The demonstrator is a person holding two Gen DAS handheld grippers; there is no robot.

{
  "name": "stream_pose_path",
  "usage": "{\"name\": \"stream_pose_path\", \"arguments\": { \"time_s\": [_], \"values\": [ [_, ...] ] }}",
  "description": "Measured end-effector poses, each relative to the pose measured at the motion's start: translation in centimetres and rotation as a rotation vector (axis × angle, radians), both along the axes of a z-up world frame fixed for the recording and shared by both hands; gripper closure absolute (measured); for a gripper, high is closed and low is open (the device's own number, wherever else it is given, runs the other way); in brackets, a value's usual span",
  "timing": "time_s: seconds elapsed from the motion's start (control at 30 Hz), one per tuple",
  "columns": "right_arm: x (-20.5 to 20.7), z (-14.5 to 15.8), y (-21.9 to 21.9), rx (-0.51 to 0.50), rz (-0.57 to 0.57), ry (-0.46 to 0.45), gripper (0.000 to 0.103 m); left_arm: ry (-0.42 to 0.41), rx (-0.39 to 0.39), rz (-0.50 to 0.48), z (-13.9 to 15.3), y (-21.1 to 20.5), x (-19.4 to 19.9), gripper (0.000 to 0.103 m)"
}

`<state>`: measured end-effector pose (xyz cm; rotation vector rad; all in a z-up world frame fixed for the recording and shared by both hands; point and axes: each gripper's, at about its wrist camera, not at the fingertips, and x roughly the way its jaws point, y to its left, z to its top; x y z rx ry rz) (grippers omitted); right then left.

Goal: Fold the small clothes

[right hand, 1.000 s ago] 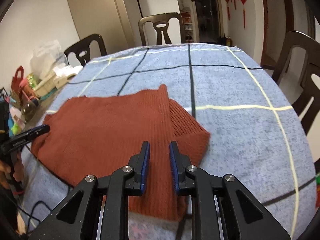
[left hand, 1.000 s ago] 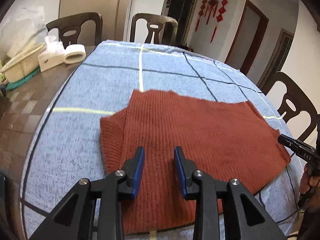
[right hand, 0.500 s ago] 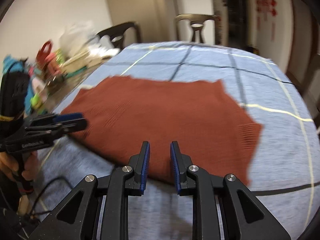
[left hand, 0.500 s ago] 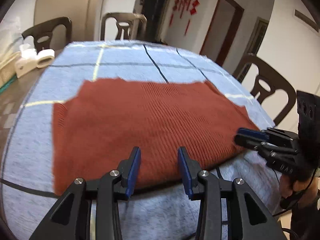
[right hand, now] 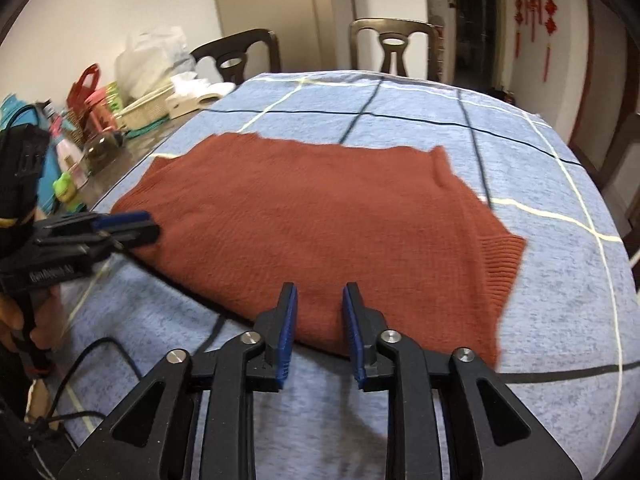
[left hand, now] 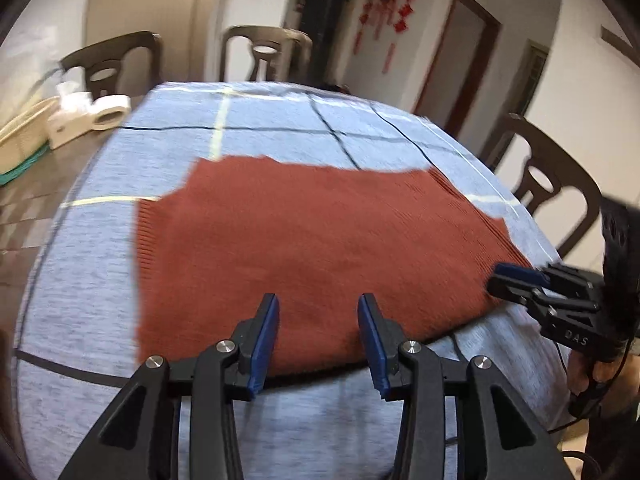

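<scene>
Our left tongs [left hand: 318,322] and right tongs [right hand: 319,312] are both opening with nothing gripped; the rust sweater's [right hand: 320,224] near edge lies just ahead, its long axis crosswise.

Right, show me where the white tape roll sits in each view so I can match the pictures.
Left wrist view: the white tape roll lies far left, on the bare table beside the blue cloth, next to a basket.
Right wrist view: the same roll sits upper left, partly hidden and blurred, by the basket.
Shared landmark: the red sweater spread on the cloth.
</scene>
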<state>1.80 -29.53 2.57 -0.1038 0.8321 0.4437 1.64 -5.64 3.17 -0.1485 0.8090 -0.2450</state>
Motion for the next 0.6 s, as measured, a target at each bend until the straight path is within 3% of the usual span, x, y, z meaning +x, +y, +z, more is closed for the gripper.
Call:
{"name": "stream_pose_path", "arguments": {
  "time_s": [0.13,0.3,0.47,0.6],
  "values": [
    [0.7,0.3,-1.6,0.032,-0.055,-0.002,0.067,-0.019,-0.02,0.127,0.6,3.8,0.7,0.051],
    [1.9,0.1,-3.6,0.071,-0.129,0.013,0.067,0.007,-0.062,0.237,-0.2,7.3,1.9,0.049],
    [2.6,-0.1,-4.7,0.102,-0.162,0.027,0.067,0.079,-0.125,0.246,-2.0,8.4,3.7,0.049],
    [2.9,-0.2,-5.0,0.113,-0.166,0.034,0.067,0.084,-0.146,0.223,-2.6,8.0,4.4,0.049]
  ]
}}
